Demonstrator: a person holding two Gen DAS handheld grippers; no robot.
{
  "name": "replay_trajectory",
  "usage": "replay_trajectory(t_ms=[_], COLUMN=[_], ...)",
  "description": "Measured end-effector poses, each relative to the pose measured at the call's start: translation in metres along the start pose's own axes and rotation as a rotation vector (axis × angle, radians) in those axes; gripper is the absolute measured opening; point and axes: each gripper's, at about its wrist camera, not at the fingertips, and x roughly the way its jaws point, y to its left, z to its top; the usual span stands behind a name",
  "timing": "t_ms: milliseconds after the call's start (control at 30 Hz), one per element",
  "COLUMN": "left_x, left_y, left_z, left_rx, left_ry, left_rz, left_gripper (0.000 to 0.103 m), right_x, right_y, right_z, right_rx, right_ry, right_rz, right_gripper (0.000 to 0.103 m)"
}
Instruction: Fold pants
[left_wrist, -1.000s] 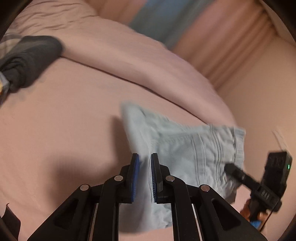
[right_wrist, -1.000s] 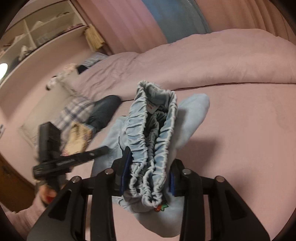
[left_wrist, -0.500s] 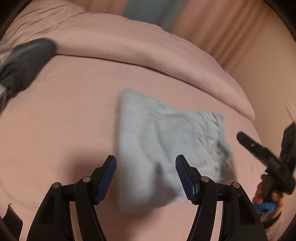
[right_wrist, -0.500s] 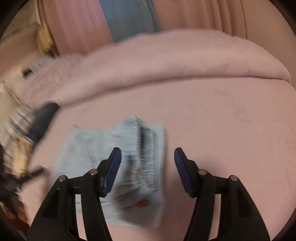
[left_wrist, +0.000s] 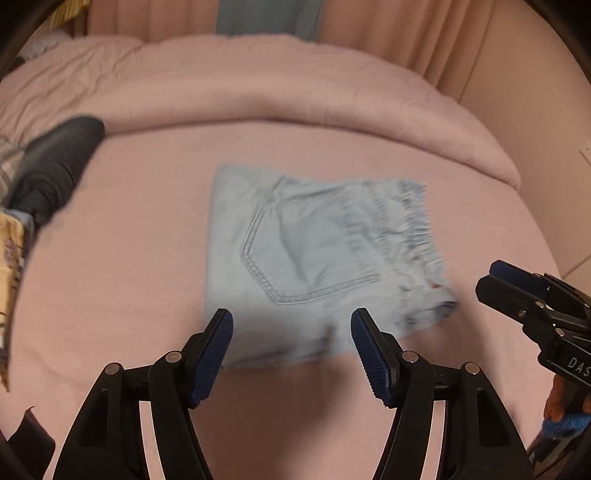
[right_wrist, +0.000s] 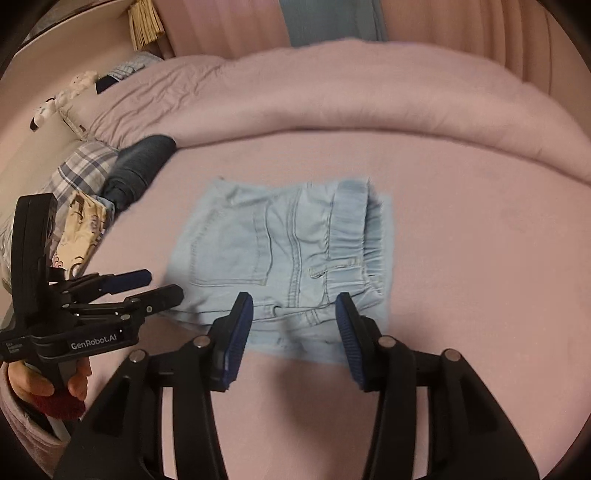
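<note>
The light blue denim pants (left_wrist: 314, 258) lie folded into a flat, roughly square bundle on the pink bed (left_wrist: 129, 277), back pocket up and elastic waistband at the right. They also show in the right wrist view (right_wrist: 288, 254). My left gripper (left_wrist: 291, 325) is open and empty, hovering just in front of the bundle's near edge. My right gripper (right_wrist: 293, 306) is open and empty, held above the bundle's near edge. The right gripper also shows at the right edge of the left wrist view (left_wrist: 524, 295); the left gripper shows at the left of the right wrist view (right_wrist: 155, 284).
A rolled pink duvet (left_wrist: 295, 85) runs across the back of the bed. Folded dark grey clothing (left_wrist: 51, 166) and a plaid garment (right_wrist: 77, 170) lie at the left. A patterned item (right_wrist: 81, 229) sits beside them. Curtains (right_wrist: 332, 22) hang behind.
Both grippers let go of the pants and opened. The bundle dropped flat onto the bed, and both grippers pulled back toward me and away from it.
</note>
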Motion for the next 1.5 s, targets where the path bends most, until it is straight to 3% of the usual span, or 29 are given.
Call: replay_trajectory(t_ms=[233,500,667,1000,1500], left_x=[-0.062,-0.097,-0.118,-0.136,-0.142], left_y=[-0.026,-0.046,-0.053,-0.053,-0.047], left_z=[-0.005,-0.003,-0.003,0.000,0.004], left_rx=[0.061,0.071,0.078,0.069,0.049], left_ry=[-0.068,-0.097,-0.125,-0.172,-0.178], left_rz=[0.071,0.125,0.120,0.140,0.148], left_gripper=[0.069,0.069,0.069,0.069,0.069], right_x=[-0.052,-0.090,-0.105,-0.123,-0.127], right_y=[0.023,0.035,0.041,0.057,0.067], right_z=[0.000,-0.006,-0.004,0.002,0.006], right_rx=[-0.028,-0.026,-0.036,-0.083,-0.102], right_ry=[-0.037,-0.049,-0.058,-0.079,-0.087], right_rz=[-0.027,-0.036,-0.051,-0.059,-0.055], right_gripper=[0.055,0.055,0.055,0.056,0.056])
